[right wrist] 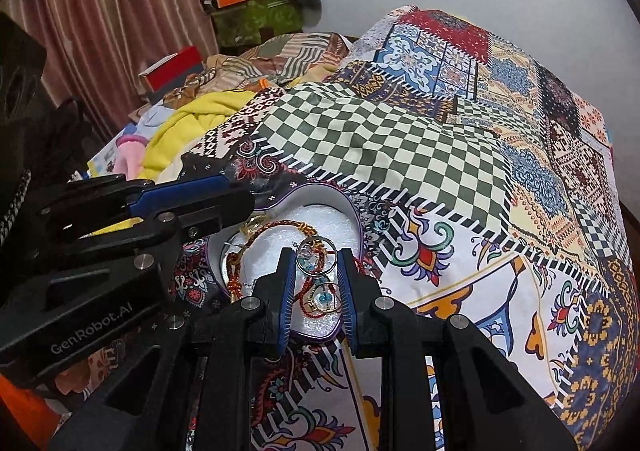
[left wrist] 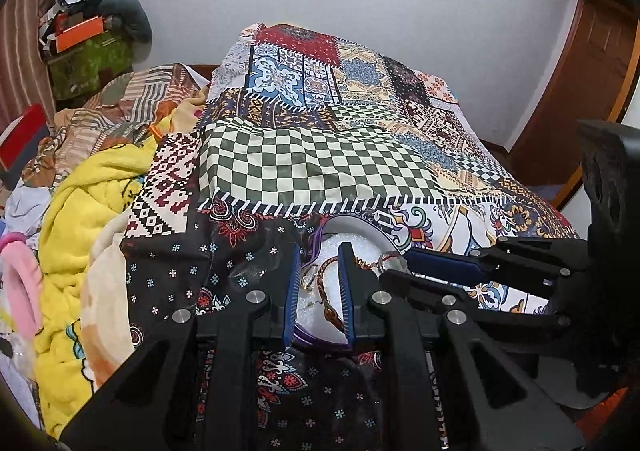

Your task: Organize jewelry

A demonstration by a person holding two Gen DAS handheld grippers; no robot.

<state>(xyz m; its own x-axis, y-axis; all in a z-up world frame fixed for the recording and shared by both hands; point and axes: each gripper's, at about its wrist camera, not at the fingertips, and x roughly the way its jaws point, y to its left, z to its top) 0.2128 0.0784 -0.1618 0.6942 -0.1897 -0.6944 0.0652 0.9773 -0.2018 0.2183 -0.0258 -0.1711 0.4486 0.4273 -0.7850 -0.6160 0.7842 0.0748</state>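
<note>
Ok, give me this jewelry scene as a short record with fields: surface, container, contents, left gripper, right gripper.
surface: patchwork-print bedspread
container: heart-shaped purple-rimmed tin with white foam lining, lying open on the bedspread
contents: red-and-gold braided cord bracelet, silver ring, blue evil-eye charm
left gripper: open, over the tin, fingers either side of the braided cord
right gripper: silver ring between its fingers; grip not clear

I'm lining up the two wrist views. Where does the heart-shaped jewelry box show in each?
Left wrist: heart-shaped jewelry box sits low centre, between the left gripper fingers.
Right wrist: box low centre-left, under the right gripper.
Shared landmark: green checkered patch just beyond the box.
</note>
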